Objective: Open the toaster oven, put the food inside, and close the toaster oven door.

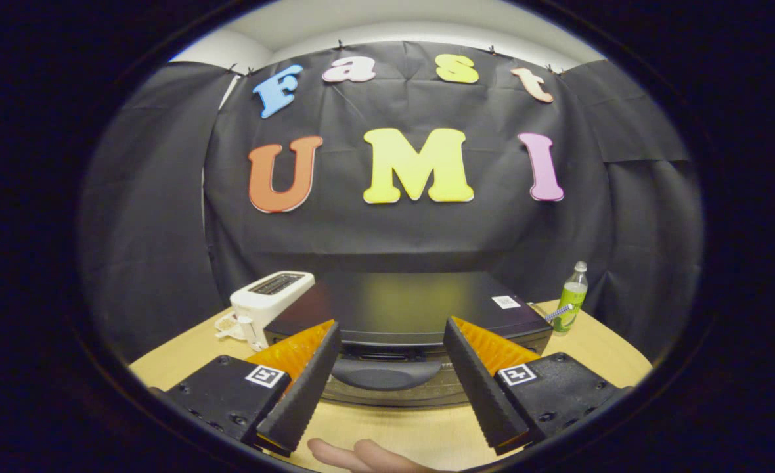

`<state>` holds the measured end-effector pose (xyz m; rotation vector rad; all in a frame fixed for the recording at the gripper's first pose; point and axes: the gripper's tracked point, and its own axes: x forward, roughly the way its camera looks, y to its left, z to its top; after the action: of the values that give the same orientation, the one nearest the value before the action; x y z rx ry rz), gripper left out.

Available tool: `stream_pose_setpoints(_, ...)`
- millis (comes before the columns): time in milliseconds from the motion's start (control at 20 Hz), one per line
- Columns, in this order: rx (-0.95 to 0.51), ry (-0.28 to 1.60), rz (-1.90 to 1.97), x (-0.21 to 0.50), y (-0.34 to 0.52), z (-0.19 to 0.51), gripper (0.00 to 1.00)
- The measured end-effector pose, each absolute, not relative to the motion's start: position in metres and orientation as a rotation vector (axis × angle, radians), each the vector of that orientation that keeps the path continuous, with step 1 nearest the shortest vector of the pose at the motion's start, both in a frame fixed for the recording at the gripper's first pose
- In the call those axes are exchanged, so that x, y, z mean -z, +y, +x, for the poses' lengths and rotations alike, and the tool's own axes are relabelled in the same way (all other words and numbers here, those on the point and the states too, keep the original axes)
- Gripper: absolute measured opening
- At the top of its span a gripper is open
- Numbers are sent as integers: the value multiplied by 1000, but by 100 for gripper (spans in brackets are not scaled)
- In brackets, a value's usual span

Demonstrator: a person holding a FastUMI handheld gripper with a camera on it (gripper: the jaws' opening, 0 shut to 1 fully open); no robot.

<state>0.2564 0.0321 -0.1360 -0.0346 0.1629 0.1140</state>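
While I look forward along the fingers, I see my claw (391,394) spread wide and gripping nothing, its two fingers angled apart with bare wooden tabletop (394,430) showing in the gap between them. Nearest of all, just behind the fingertips, part of a person's hand (361,456) lies on the tabletop, with a couple of fingers showing. Just ahead of the claw, and centred between the fingers, stands the toaster oven (407,309), a dark, low box with a flat, slightly glossy top. I see its door shut, and the curved handle (384,373) at the top of its front sits right in the opening between my fingers, apart from both of them. A small pale sticker (506,301) sits on the far right part of the oven's top. To the left of the oven, just beside it and beyond my left finger, stands a white slot toaster (270,303), with something small and pale at its foot that I cannot make out. To the right of the oven, near the far edge of the tabletop, stands a green plastic bottle (571,299) with a pale cap, and a thin striped stick (558,313) leans across its lower part. Beyond all of that hangs the black cloth wall (164,197) of the booth.
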Motion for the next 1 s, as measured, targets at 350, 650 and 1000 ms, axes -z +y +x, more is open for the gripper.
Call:
stream_pose_setpoints(350,-90,214,-75,166,39,275,100)
stream_pose_setpoints(650,-119,226,-5,171,37,259,100)
stream_pose_setpoints(1000,-120,270,-19,193,32,214,100)
